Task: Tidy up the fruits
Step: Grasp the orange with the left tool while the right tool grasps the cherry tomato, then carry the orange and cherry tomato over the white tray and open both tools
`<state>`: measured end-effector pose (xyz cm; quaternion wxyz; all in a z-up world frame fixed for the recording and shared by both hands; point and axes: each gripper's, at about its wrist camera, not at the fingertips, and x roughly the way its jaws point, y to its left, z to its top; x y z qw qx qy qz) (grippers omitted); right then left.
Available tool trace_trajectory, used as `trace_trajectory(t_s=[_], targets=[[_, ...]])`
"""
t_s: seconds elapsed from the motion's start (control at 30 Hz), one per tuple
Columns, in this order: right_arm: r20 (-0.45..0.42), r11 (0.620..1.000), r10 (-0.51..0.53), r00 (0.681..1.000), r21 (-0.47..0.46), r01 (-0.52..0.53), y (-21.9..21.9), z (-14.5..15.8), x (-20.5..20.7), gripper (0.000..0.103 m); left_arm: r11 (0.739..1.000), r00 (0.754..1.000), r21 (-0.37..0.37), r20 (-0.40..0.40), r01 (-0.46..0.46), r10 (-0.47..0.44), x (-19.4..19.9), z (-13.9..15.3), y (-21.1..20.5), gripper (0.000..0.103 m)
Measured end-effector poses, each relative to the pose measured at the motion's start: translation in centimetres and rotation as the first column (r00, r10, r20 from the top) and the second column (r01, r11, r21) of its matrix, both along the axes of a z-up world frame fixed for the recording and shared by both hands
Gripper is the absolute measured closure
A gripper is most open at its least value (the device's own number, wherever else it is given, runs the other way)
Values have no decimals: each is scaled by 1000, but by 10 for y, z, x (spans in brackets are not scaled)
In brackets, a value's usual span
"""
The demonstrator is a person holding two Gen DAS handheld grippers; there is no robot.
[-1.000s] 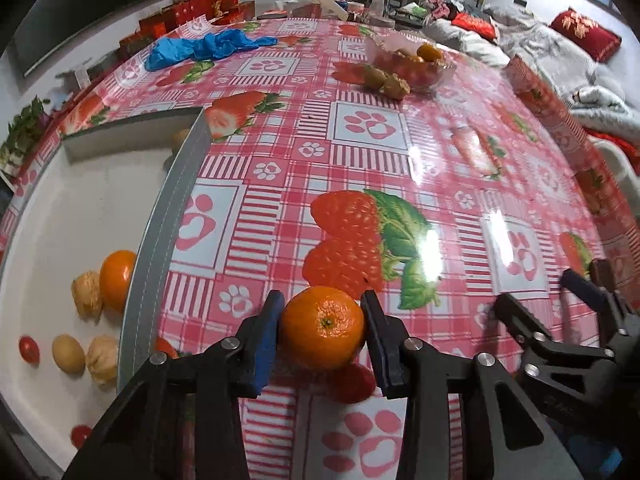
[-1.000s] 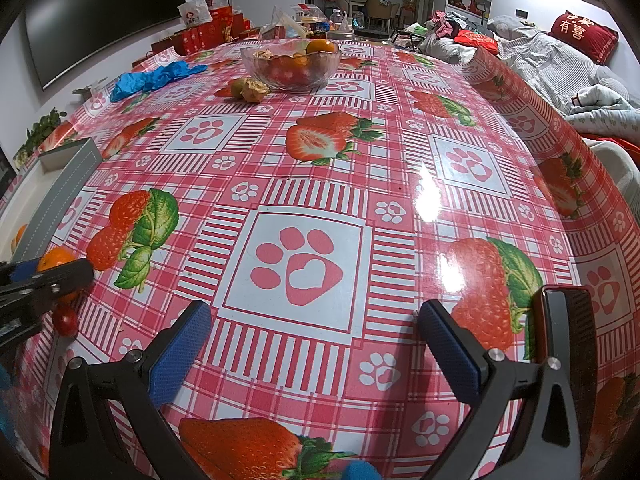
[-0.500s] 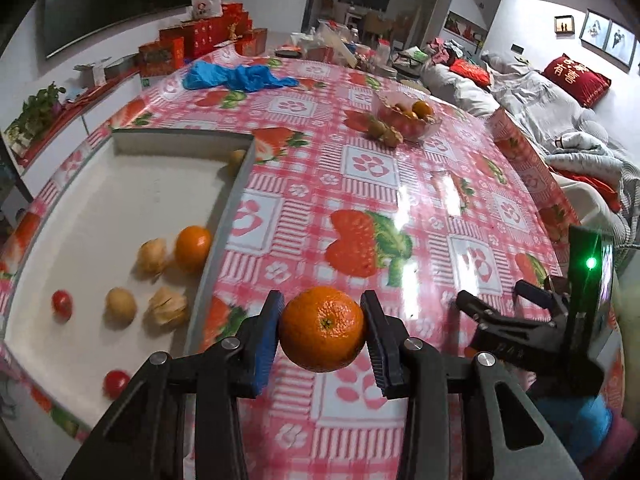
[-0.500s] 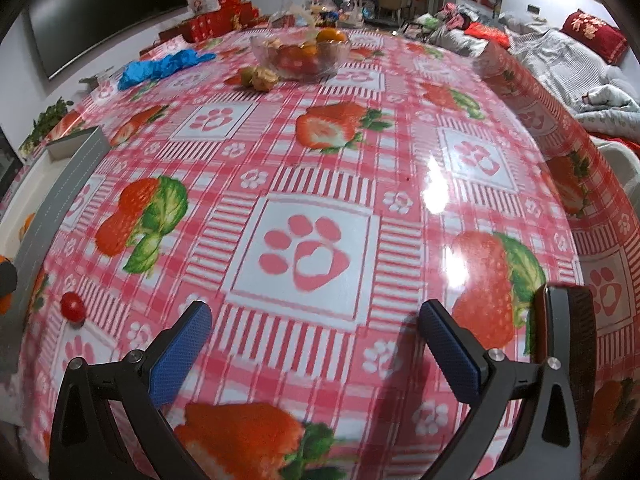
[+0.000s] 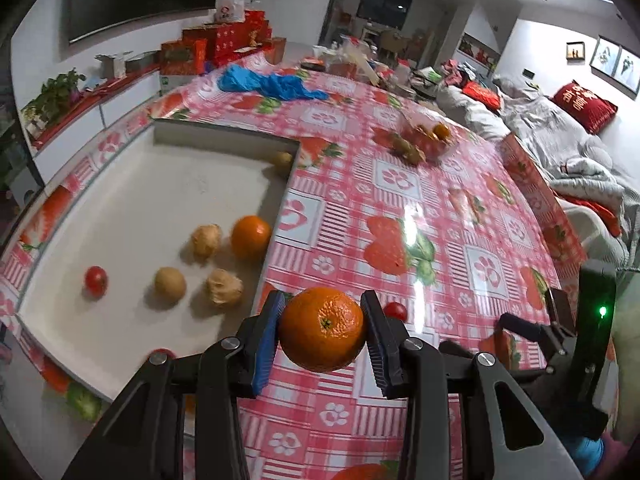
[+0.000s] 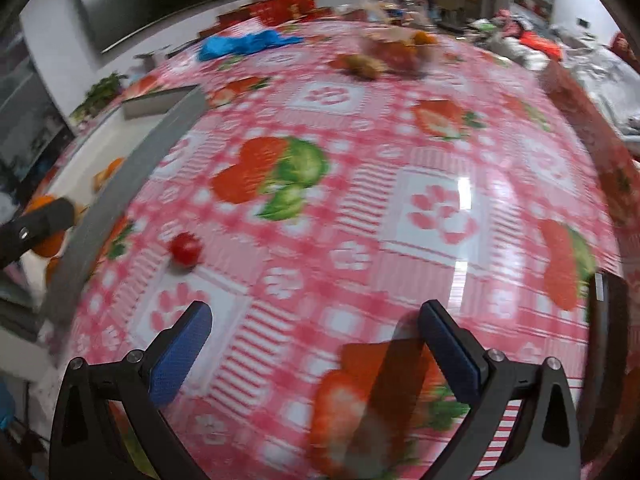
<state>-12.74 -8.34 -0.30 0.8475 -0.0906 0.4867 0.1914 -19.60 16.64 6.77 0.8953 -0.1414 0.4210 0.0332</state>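
A living room with a sofa and red cushions surrounds a table covered in a red-checked cloth printed with strawberries and paw marks. Nearest, the left gripper pinches an orange between its blue pads, lifted above the cloth just beside the tray's right rim. The right gripper stands spread wide with nothing between its pads, over the near part of the table. A cherry tomato lies on the cloth close to the tray, which sits at the table's left edge holding a second orange, brown fruits and a tomato. Toward the far edge stands a glass bowl of fruit, blurred, and a blue cloth.
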Motion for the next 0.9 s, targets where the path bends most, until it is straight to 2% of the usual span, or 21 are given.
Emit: trace_trajectory(t_s=[0.3, 0.47, 0.57, 0.63, 0.67, 0.7, 0.73, 0.83, 0.9], targets=[[-3, 994, 105, 994, -22, -105, 48, -5, 8, 2, 998, 998, 25, -13, -61, 61, -7, -3, 20, 62], [27, 985, 157, 987, -78, -155, 75, -6, 7, 17, 995, 995, 47, -30, -90, 91, -9, -5, 30, 62], [52, 980, 185, 981, -91, -180, 83, -5, 3, 33, 992, 993, 60, -41, -107, 109, -9, -8, 35, 62], [57, 976, 206, 977, -82, -201, 87, -3, 2, 57, 991, 992, 67, -48, -114, 117, -10, -9, 38, 62], [56, 975, 211, 976, -77, -207, 88, -2, 2, 63, 991, 992, 67, -51, -115, 119, -10, -9, 39, 62], [50, 975, 216, 975, -67, -213, 88, -2, 4, 75, 991, 991, 68, -55, -116, 120, -10, -10, 39, 62], [43, 975, 216, 975, -56, -214, 88, -2, 5, 79, 991, 991, 72, -61, -116, 121, -10, -11, 40, 62], [0, 977, 211, 978, 23, -211, 80, 0, 10, 78, 990, 989, 81, -77, -116, 122, -9, -14, 40, 62], [-13, 979, 199, 980, 39, -199, 75, 1, 10, 78, 990, 989, 79, -80, -117, 124, -10, -15, 41, 62]])
